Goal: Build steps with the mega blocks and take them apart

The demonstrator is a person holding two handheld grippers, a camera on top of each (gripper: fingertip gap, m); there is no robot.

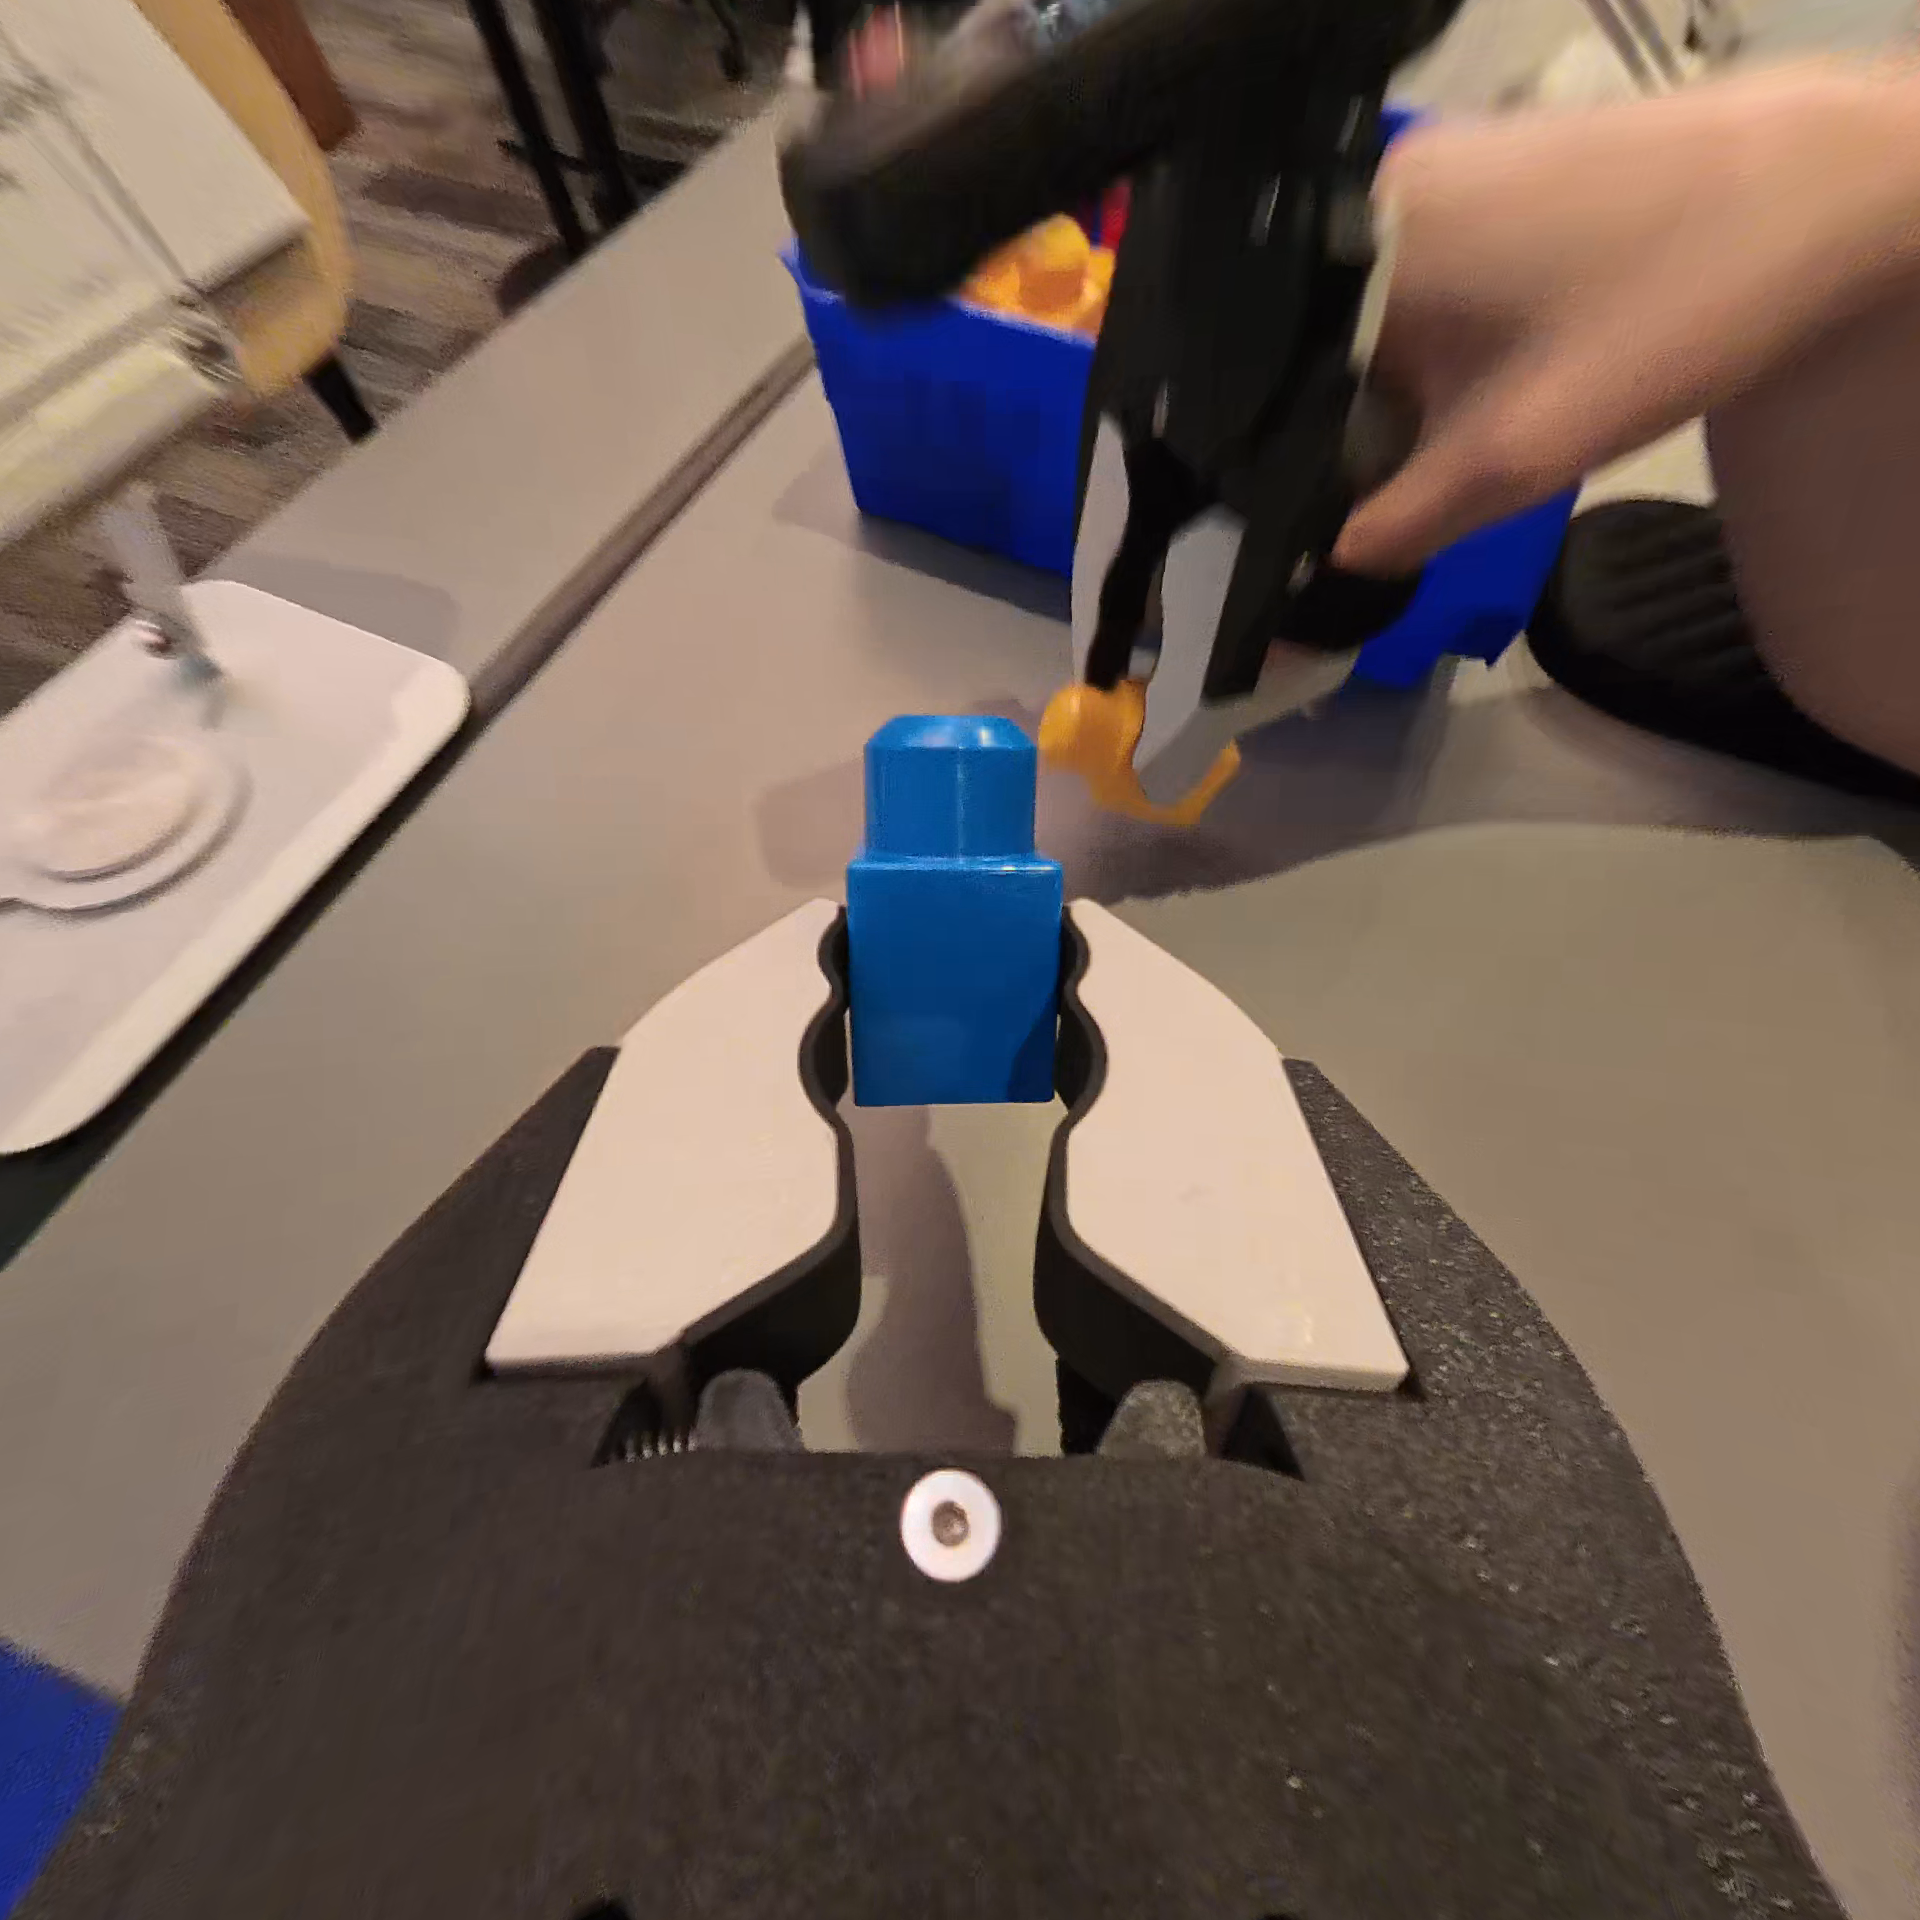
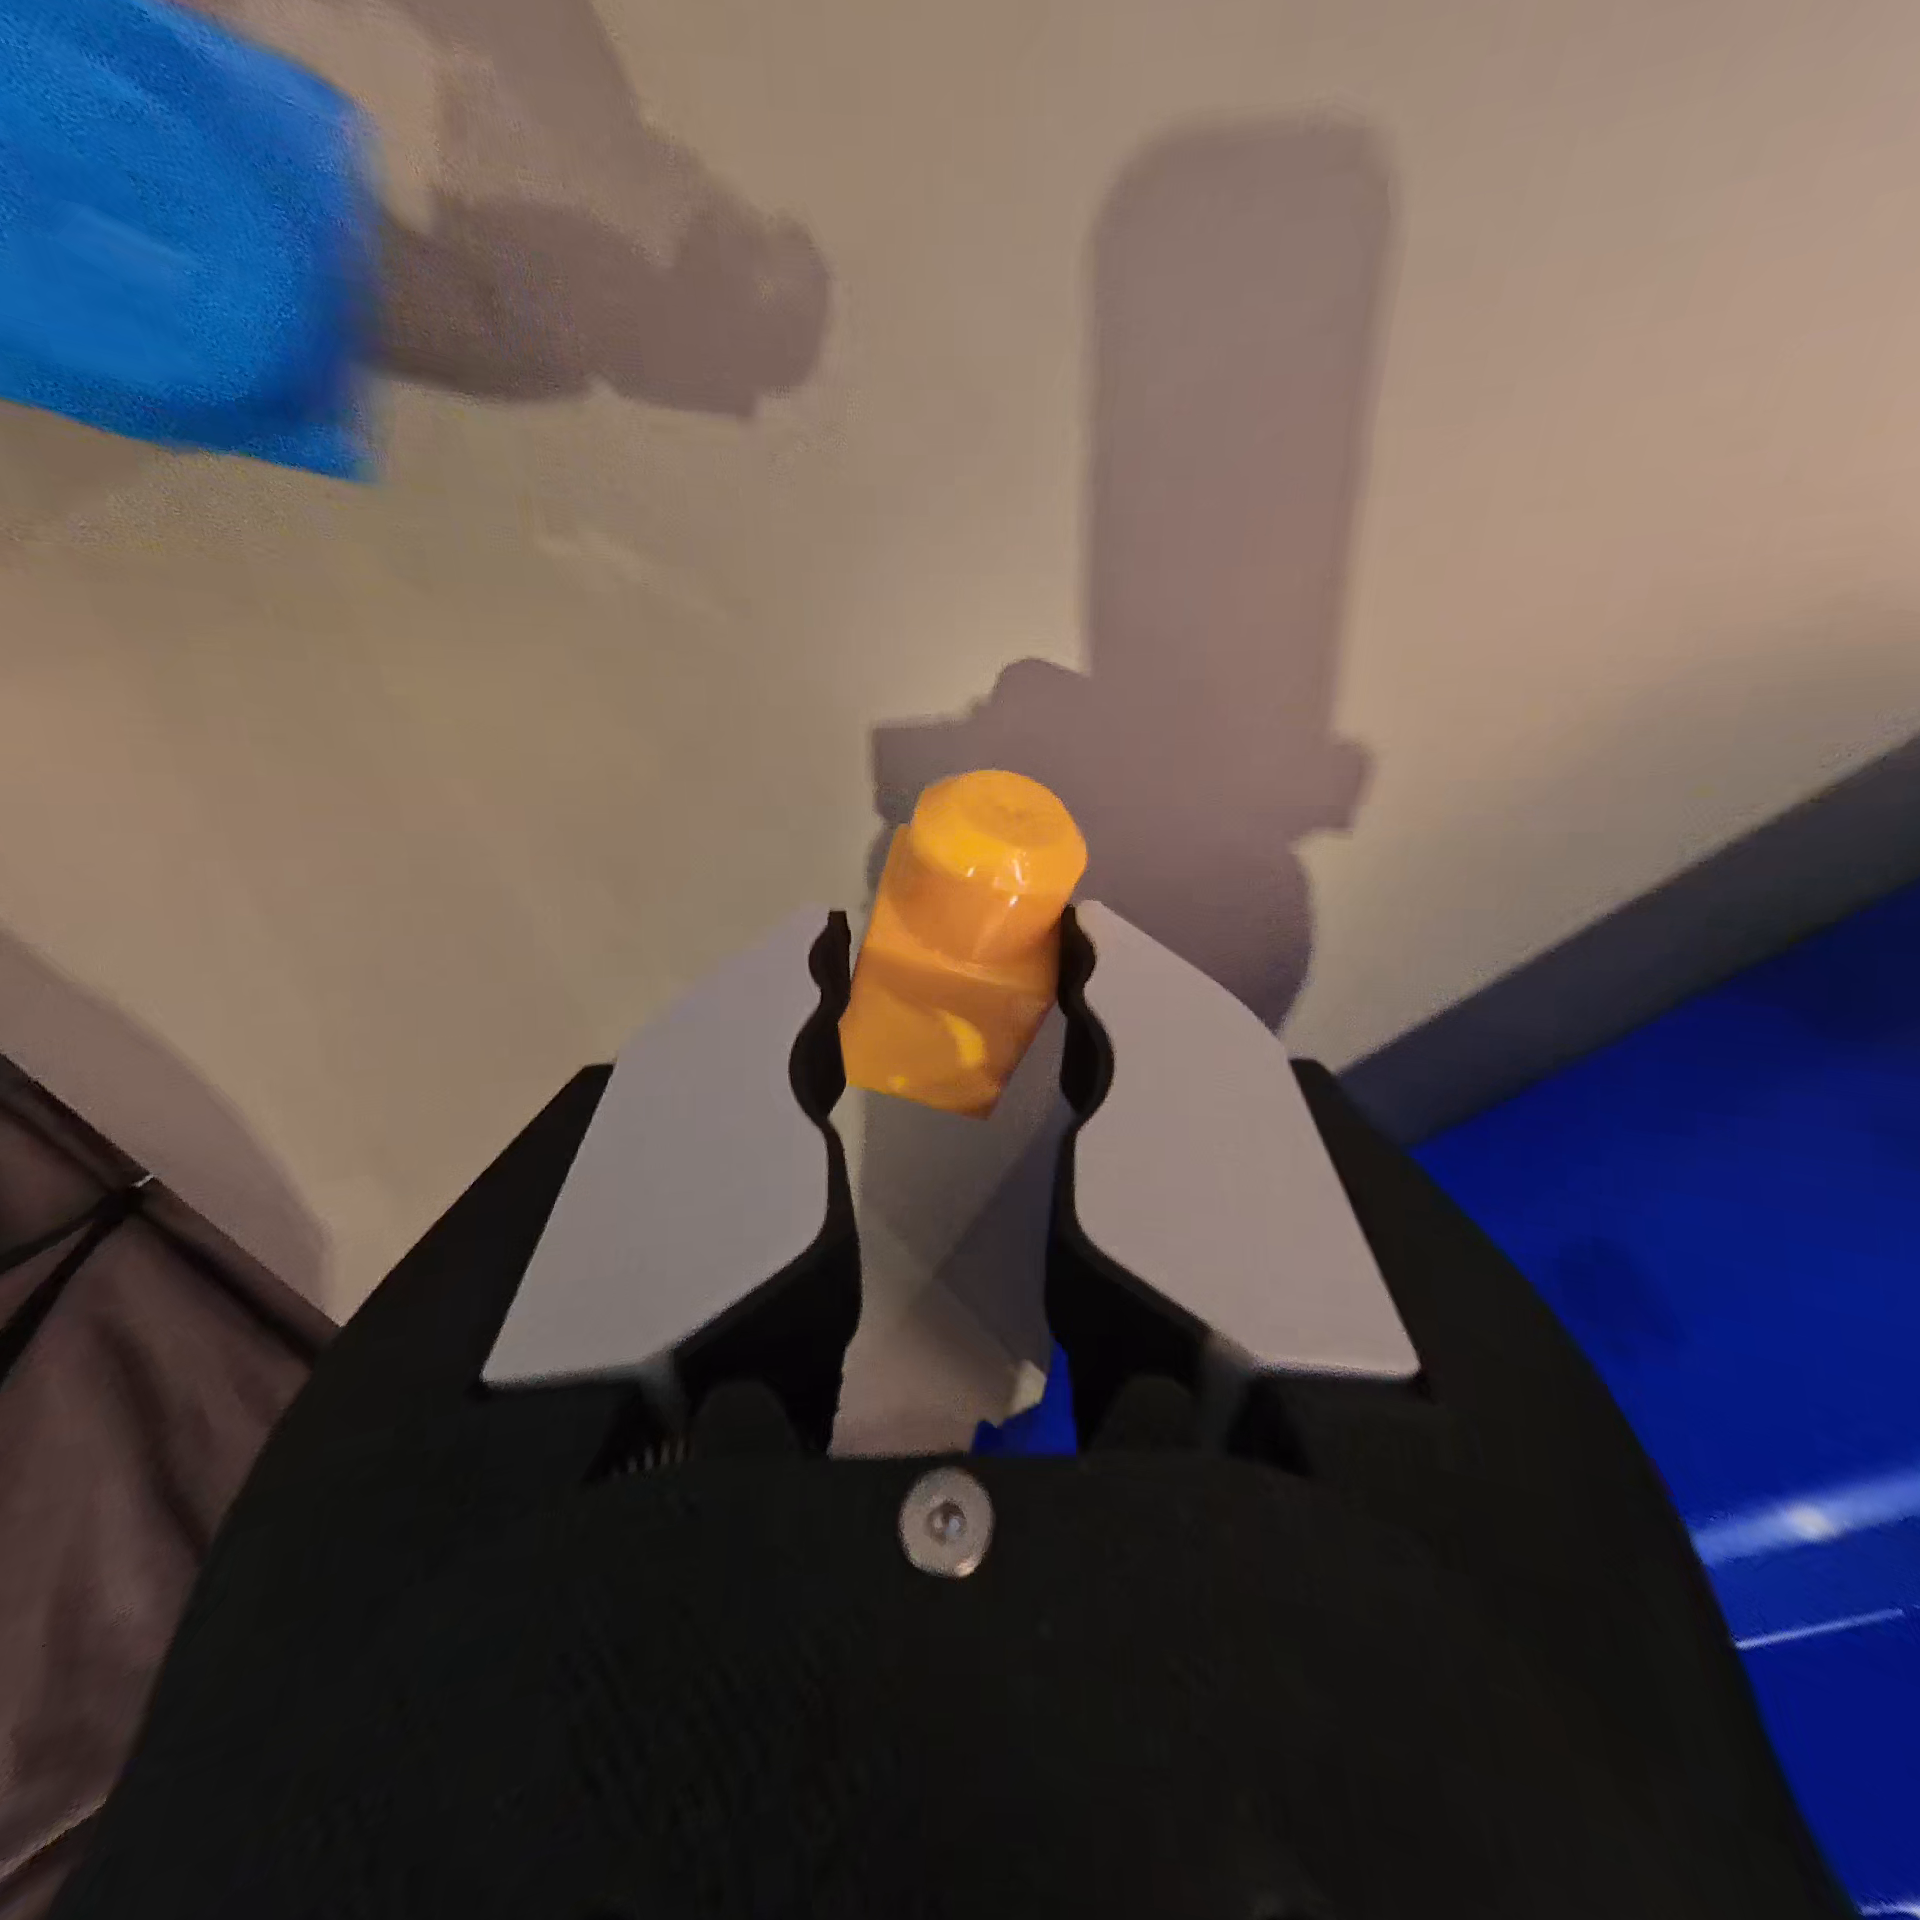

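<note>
My left gripper (image 1: pixel 954 940) is shut on a blue single-stud block (image 1: pixel 951 935), held upright above the grey table (image 1: pixel 1455 1039). My right gripper (image 2: pixel 951 940) is shut on an orange single-stud block (image 2: pixel 961 956), stud pointing away and tilted slightly right. In the left wrist view the right gripper (image 1: pixel 1153 717) shows beyond the blue block, pointing down, with the orange block (image 1: pixel 1107 743) low over the table just to the blue block's right. The blue block appears blurred at the upper left of the right wrist view (image 2: pixel 177 239).
A blue bin (image 1: pixel 956 426) holding orange and red blocks stands behind the right gripper; its wall shows in the right wrist view (image 2: pixel 1662 1247). A white tray (image 1: pixel 239 790) with a clear round lid lies at the left. A person's hand (image 1: pixel 1558 312) holds the right gripper.
</note>
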